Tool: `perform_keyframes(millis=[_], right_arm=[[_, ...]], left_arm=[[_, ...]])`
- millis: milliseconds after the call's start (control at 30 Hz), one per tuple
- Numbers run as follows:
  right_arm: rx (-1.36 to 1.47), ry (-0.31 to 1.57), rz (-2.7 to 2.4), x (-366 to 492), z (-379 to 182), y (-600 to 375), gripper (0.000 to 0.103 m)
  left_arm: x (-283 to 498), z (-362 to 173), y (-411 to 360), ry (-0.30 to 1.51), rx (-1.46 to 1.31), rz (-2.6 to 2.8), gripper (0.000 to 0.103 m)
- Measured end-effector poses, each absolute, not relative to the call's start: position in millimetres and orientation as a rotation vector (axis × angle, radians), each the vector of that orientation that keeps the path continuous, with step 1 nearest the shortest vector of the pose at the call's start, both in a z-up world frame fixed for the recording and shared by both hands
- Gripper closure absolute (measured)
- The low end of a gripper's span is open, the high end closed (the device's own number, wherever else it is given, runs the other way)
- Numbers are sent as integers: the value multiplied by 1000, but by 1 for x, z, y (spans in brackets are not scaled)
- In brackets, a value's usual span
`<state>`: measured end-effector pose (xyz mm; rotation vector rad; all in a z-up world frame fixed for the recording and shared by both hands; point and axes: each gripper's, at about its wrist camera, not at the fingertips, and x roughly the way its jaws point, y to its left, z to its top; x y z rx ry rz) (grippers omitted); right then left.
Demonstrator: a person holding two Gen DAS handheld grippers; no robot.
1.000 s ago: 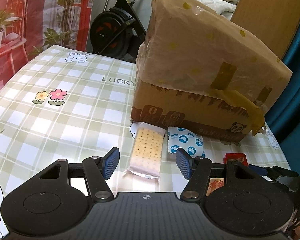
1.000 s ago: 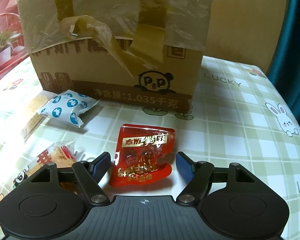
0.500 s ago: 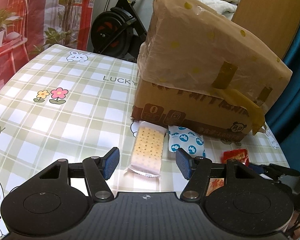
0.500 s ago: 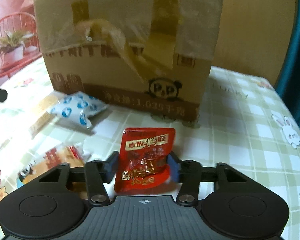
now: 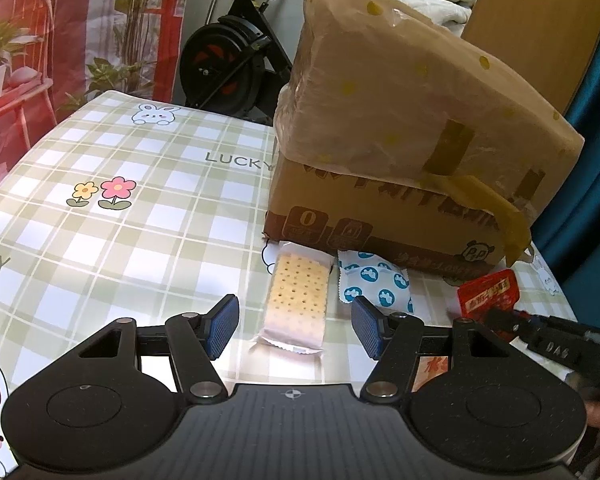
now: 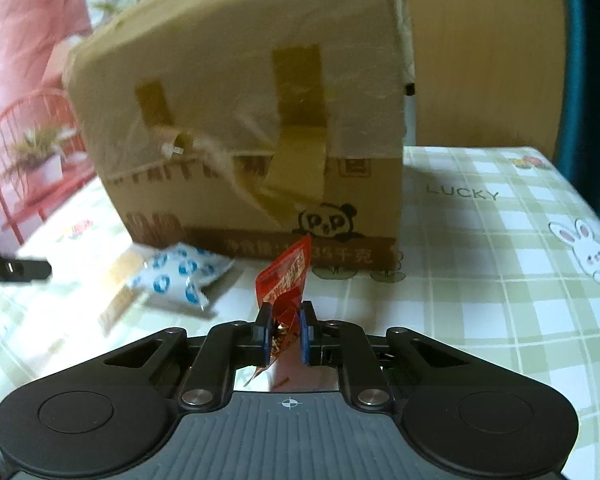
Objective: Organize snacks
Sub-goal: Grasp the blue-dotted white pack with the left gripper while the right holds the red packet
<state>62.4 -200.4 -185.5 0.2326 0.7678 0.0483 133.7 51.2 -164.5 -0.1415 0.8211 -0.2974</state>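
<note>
With its pads pinched hard on the crumpled lower end of the red snack packet (image 6: pixel 287 280), the right claw (image 6: pixel 285 330) has the packet standing upright between its fingers, clear of the checked surface (image 6: pixel 480 280); in the left wrist view the same packet shows at about four o'clock, off the near corner of the cardboard box (image 5: pixel 400 152). The step in hand looks like the pick-up of this one snack, with the grasp made and the lift begun.

The left claw (image 5: pixel 296 326) hangs half open and holds nothing. The cracker pack (image 5: pixel 298 300) lies on the surface just ahead of it at twelve o'clock, and the blue-and-white pouch (image 5: pixel 374 286) lies beside that at one o'clock, both close against the box front.

The next move probably calls for carrying the red packet to wherever the snacks are gathered. No tray or bin shows, and the box seems wrapped and taped shut, so the destination cannot be told. The foil is thin and gripped only at one end, so it may swing or slip if moved fast.
</note>
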Motion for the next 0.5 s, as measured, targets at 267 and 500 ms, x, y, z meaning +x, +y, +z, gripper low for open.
perform_keyframes(millis=[267,500], right_arm=[[246,774,50,63,-187,-199,91],[237,774,51,65,-187,-195,91]], left_arm=[[138,-171,53,830,-122,-299,39],[149,-183,48,836,-68,-324,39]])
